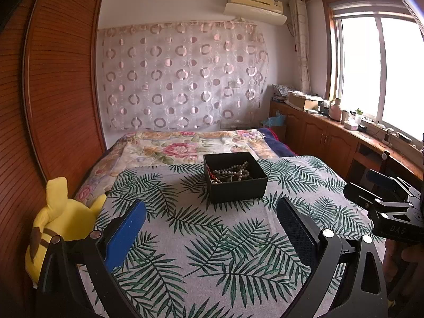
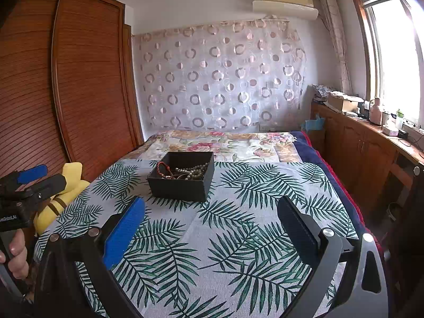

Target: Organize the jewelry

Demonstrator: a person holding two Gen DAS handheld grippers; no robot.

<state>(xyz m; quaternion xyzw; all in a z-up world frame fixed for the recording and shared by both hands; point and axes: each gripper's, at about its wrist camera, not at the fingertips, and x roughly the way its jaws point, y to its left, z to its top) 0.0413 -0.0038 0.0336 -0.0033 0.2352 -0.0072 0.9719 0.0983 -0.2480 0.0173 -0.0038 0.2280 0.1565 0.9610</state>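
Left wrist view: both grippers [image 1: 212,228] [image 2: 210,225] wide apart, empty; box [image 1: 235,185] holds seemingly beaded jewelry [image 1: 233,173].

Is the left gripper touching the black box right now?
Apart. The left wrist view shows leaf-print cloth between the open left gripper and the black box.

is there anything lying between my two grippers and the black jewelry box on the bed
Nothing visible. Only bare leaf-print cloth lies between the open left gripper, the open right gripper and the black box. The yellow plush toy sits off the cloth's left edge, clear of both paths.
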